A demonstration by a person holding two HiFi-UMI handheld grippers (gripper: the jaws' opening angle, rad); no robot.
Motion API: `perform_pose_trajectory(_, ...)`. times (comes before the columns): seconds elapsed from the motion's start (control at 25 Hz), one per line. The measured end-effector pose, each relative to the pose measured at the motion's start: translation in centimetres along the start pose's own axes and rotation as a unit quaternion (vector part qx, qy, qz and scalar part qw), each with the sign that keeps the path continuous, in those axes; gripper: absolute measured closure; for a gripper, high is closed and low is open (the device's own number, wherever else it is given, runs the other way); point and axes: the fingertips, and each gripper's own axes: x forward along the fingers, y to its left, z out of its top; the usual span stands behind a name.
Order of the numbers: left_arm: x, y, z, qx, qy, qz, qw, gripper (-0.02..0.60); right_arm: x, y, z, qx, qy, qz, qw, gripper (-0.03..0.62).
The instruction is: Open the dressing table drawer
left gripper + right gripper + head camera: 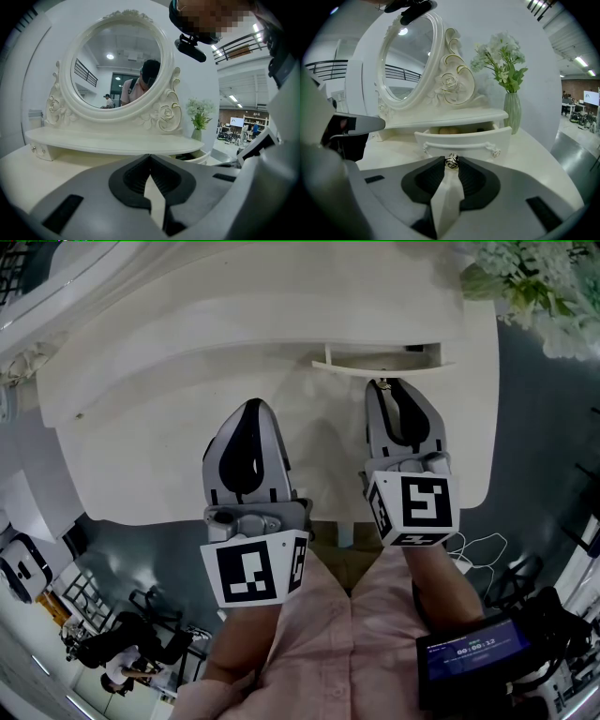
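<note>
My right tool (pixel 382 386) pinches the little round knob (pixel 451 161) of the drawer (pixel 471 140). The drawer sits part way out under the shelf (pixel 454 117). My left tool (pixel 150 156) is closed on nothing, above the surface (pixel 141 456). If I pull crooked or too fast, the knob could slip free, or the drawer could jam or fall out.

Timer digits 00:00:12 — on the dark screen (pixel 472 650), smaller print unreadable
</note>
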Motion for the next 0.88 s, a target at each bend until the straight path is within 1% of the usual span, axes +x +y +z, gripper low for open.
perform_pose_trajectory(0.88, -1.2, -0.3, -0.1, 0.002, -0.002, -0.003, 1.0000, 0.560, -1.2, 0.4, -0.7, -0.001, 0.001, -0.002, 1.000, 0.493)
